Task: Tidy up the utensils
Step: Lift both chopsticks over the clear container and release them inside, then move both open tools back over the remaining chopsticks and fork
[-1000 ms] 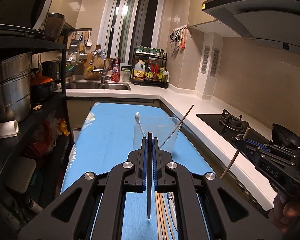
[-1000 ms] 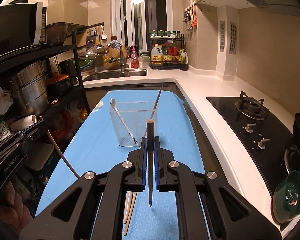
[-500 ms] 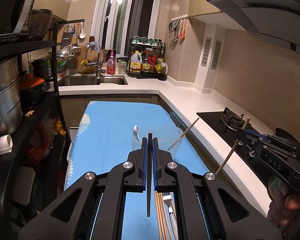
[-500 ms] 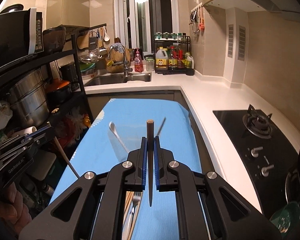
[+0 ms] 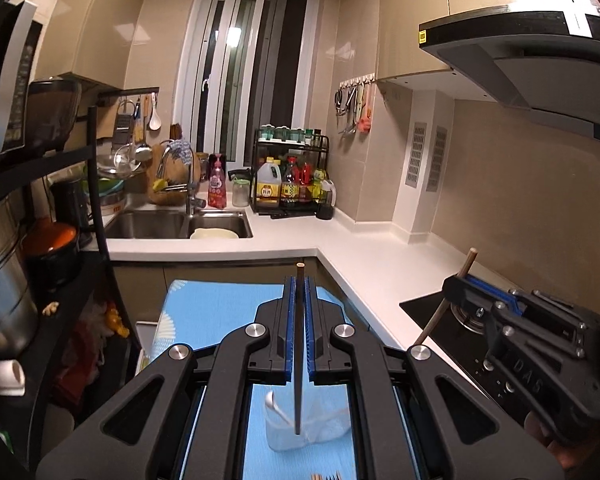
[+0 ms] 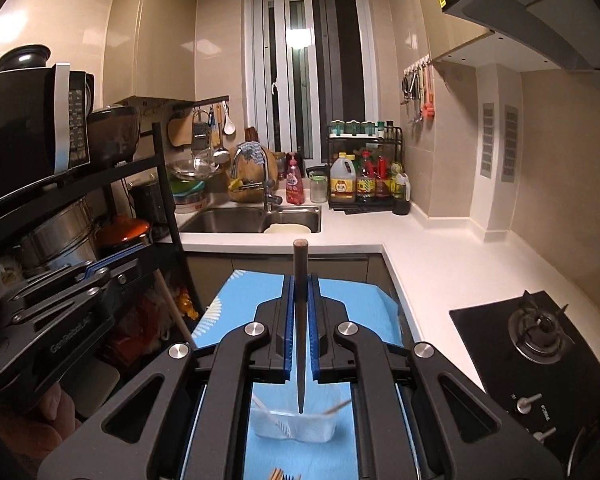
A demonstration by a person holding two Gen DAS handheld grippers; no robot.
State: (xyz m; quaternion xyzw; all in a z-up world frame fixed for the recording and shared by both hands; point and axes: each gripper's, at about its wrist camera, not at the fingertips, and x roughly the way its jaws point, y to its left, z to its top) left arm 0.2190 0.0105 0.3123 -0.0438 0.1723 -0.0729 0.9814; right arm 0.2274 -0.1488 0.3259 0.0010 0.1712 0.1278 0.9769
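My left gripper (image 5: 299, 280) is shut on a dark chopstick (image 5: 298, 360) that stands upright between its blue pads. Its thin end hangs above a clear plastic cup (image 5: 324, 432) on the blue table mat (image 5: 212, 312). A white spoon (image 5: 274, 402) leans in the cup. My right gripper (image 6: 300, 278) is shut on a second chopstick (image 6: 300, 340), also pointing down over the cup (image 6: 320, 428), which holds a spoon and a chopstick. Each gripper shows in the other's view: the right (image 5: 458, 286) beside the hob, the left (image 6: 144, 250) by the shelf.
More chopstick ends (image 5: 324, 476) lie on the mat at the near edge. A black shelf rack (image 6: 164, 184) with pots stands left of the mat. The white counter (image 6: 440, 264), gas hob (image 6: 540, 332) and sink (image 5: 180, 224) lie right and beyond.
Both grippers have risen and drawn back with their chopsticks. The cup has dropped from the middle of each view to below the fingers. Neither grip has changed.
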